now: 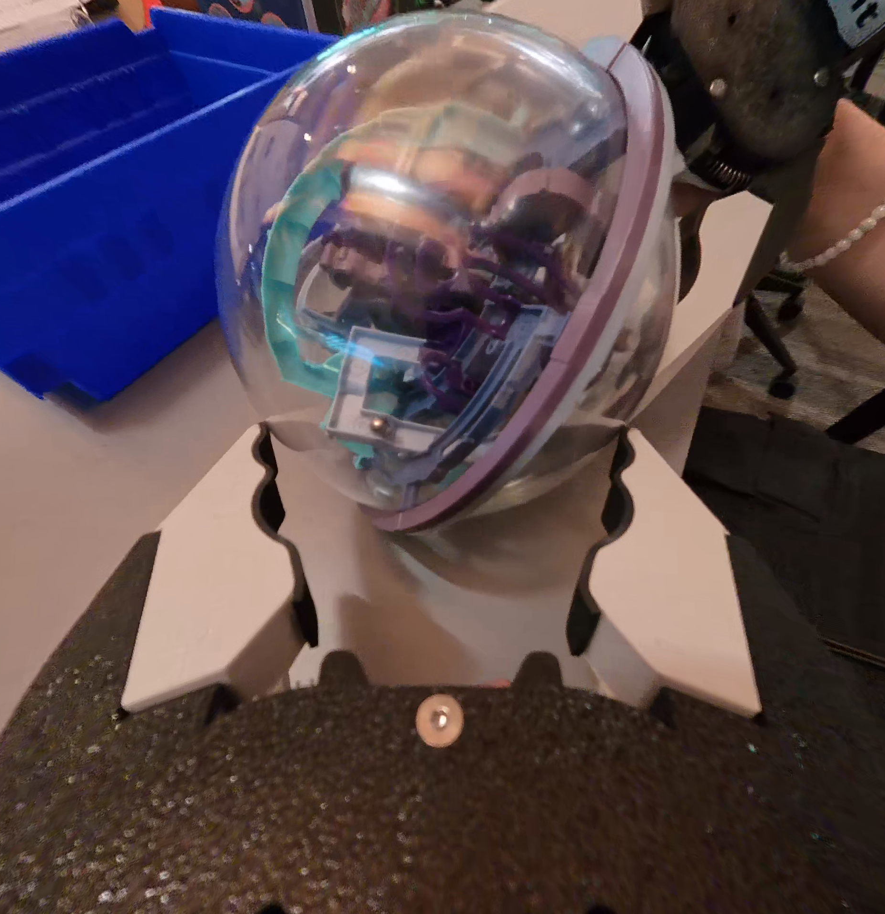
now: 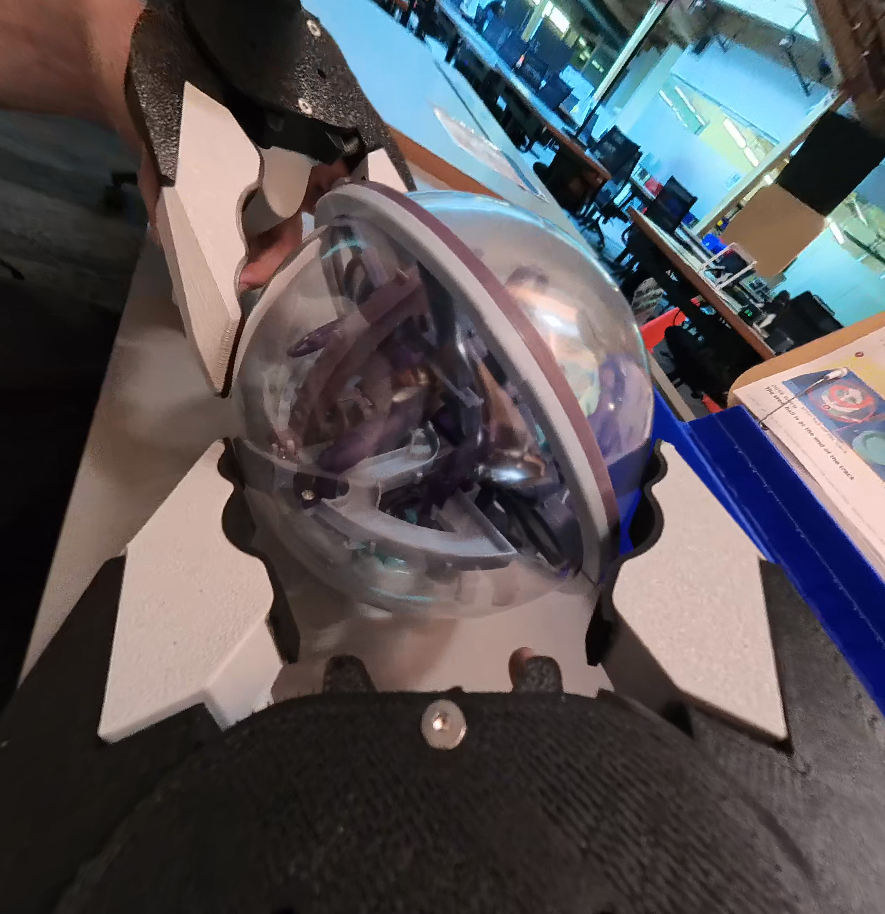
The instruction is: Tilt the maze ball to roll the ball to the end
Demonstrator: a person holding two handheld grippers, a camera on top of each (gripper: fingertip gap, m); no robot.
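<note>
While each claw pinches it, maze ball (image 1: pixel 445 267) sits between left claw (image 1: pixel 443 435) fingertips, right claw (image 2: pixel 440 455) fingertips.

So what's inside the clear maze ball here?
Inside the maze ball: teal, purple and grey-blue track pieces, and a small steel ball in a grey walled channel low down. Glare and overlapping tracks hide the deeper route and its end.

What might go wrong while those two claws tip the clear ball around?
The maze ball is smooth and round, held only at the fingertips of the two grippers, so it may slip. A sharp tilt may throw the steel ball off its narrow grey track. The blue bin sits close enough to bump.
</note>
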